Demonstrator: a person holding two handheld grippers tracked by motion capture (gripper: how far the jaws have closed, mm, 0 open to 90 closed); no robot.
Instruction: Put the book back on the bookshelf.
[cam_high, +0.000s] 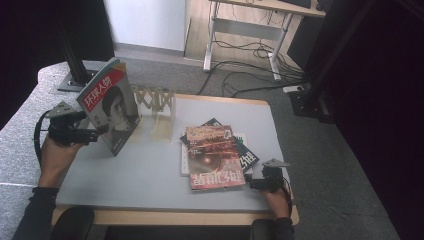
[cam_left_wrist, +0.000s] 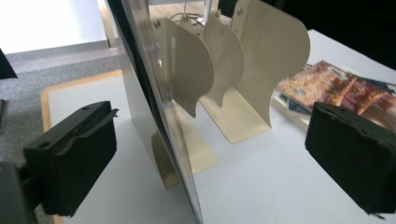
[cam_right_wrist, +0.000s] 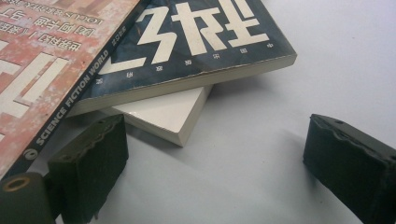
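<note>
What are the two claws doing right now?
Left claw: open, the upright magazine between its jaws, not gripped.
Right claw: open, holding nothing.

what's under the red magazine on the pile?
Under the red magazine lies a dark blue magazine, and beneath that a white book. Anything lower in the pile is covered.

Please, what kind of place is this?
Probably an office or lab room: a grey work table on carpet, a height-adjustable desk behind, loose cables on the floor.

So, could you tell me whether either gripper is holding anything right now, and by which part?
Nothing is held: the left gripper stands open astride the upright magazine, and the right gripper is open beside the stack.
</note>
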